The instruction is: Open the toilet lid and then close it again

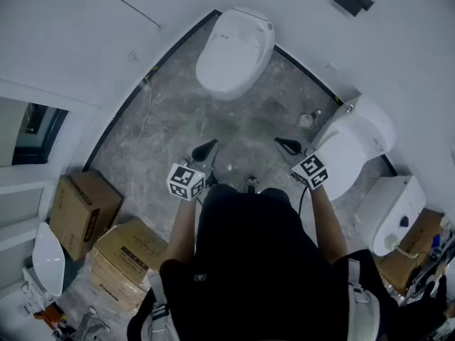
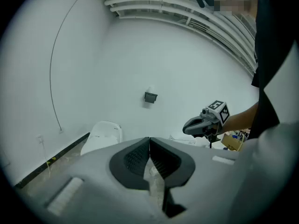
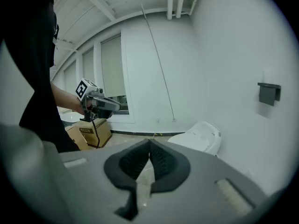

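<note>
The white oval toilet [image 1: 234, 52], lid down, stands against the white wall [image 1: 85, 41] at the far edge of the mottled grey stone floor [image 1: 234, 130], well apart from both claws. The left claw [image 1: 207, 150] and the right claw [image 1: 286, 145] are each pressed together with nothing between. Dark print on the brown cardboard boxes [image 1: 82, 212] is too blurred to read.

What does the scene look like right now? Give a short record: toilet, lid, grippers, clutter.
toilet: white toilet by the wall, ahead of the person
lid: lid down, nothing touching it
left gripper: shut, empty, in the air short of the toilet
right gripper: shut, empty, level with the left one
clutter: spare toilets at right; cardboard boxes at left
</note>
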